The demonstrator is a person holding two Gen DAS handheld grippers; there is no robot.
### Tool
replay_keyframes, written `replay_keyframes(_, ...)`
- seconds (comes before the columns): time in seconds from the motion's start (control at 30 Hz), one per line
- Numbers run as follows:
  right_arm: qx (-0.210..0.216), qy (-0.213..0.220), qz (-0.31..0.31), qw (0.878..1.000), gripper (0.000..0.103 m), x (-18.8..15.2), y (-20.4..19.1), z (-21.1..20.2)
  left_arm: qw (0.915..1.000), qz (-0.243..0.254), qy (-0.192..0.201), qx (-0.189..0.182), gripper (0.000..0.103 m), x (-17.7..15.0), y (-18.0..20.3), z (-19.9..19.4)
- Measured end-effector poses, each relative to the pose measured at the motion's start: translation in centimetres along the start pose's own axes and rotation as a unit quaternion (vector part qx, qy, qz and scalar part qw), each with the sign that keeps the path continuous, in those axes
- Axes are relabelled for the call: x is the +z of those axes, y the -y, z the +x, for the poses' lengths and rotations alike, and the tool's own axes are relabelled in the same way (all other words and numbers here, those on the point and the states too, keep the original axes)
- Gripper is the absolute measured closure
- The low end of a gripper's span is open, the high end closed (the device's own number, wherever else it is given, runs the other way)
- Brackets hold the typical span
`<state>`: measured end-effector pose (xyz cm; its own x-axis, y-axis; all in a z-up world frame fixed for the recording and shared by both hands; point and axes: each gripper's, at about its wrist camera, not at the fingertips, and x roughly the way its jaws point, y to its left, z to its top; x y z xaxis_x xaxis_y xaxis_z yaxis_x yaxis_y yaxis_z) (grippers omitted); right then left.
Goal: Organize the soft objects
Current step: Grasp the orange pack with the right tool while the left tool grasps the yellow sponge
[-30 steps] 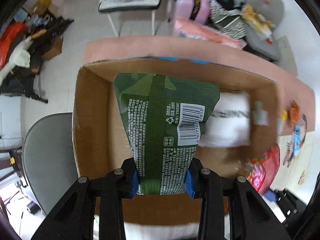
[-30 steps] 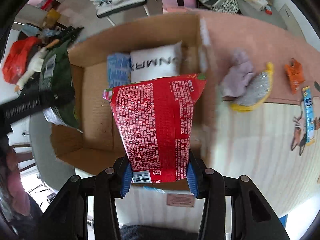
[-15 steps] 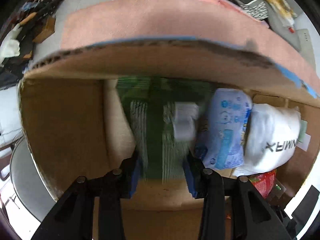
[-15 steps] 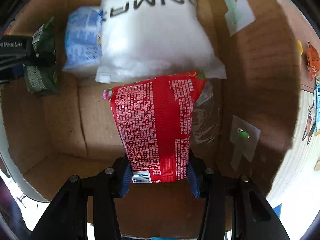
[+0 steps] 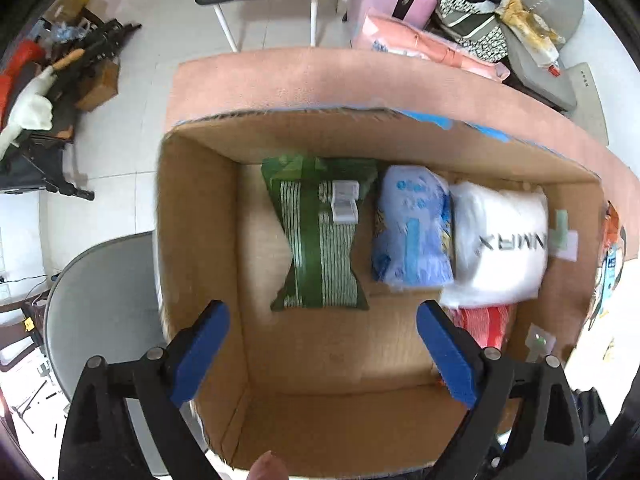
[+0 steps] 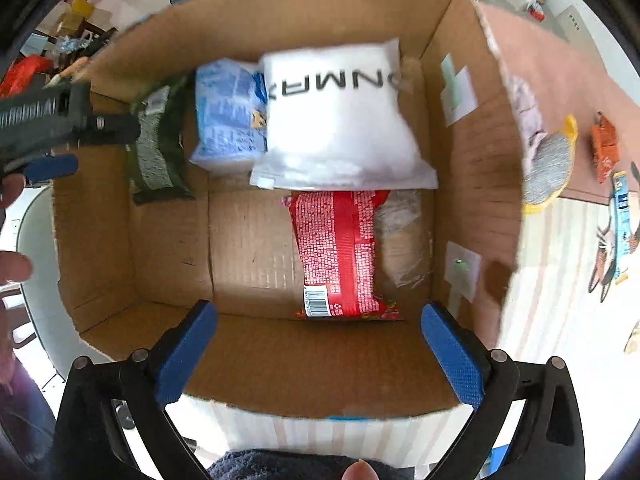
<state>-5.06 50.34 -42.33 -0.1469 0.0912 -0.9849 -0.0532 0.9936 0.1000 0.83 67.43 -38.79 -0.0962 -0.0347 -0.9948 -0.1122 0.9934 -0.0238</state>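
A cardboard box [image 5: 200, 216] [image 6: 96, 280] holds several soft packs. A green pack [image 5: 320, 240] [image 6: 158, 152] lies at its left, beside a blue pack [image 5: 412, 228] [image 6: 228, 120] and a white pillow pack [image 5: 504, 240] [image 6: 340, 120]. A red pack [image 6: 340, 248] [image 5: 484, 320] lies on the box floor in front of the white one. My left gripper [image 5: 320, 344] is open and empty above the box, just behind the green pack. My right gripper [image 6: 320, 344] is open and empty, just behind the red pack.
The box stands on a pink table [image 5: 320, 80]. To the box's right lie a purple cloth [image 6: 528, 120], a grey and yellow pad [image 6: 552, 168] and small orange and blue packets [image 6: 604, 148]. A grey chair [image 5: 100, 320] stands left of the box.
Both grippers have opened and let go: the green pack now lies in the box at the left, the red pack on the box floor. Both grippers have pulled back and up.
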Motion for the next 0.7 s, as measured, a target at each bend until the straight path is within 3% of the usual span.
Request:
replay_keyframes(0.13, -0.014, 0.029, -0.007, 0.999, 0.000, -1.0, -0.5, -1.7, 0.9996, 0.003, 0.029, -0.004, 0.007, -3.2, -0.1, -2.0)
replay_keyframes(0.23, -0.013, 0.041, -0.011, 0.999, 0.000, -0.7, 2.7, -2.4, 0.9989, 0.004, 0.046, -0.002, 0.007, -5.7, 0.0, -3.3)
replay_keyframes(0.37, 0.004, 0.059, -0.010, 0.998, 0.000, -2.0, 4.2, -4.6, 0.9964, 0.021, 0.080, 0.014, 0.007, -6.7, 1.6, -5.3)
replay_keyframes(0.6, 0.047, 0.111, 0.033, 0.992, 0.000, -4.8, 12.6, -11.8, 0.9804, 0.085, 0.167, 0.062, 0.007, -7.6, 10.6, -9.6)
replay_keyframes(0.7, 0.050, 0.123, 0.067, 0.989, 0.000, -5.5, 17.6, -13.4, 0.9730, 0.135, 0.174, 0.069, 0.007, -7.2, 15.8, -9.8)
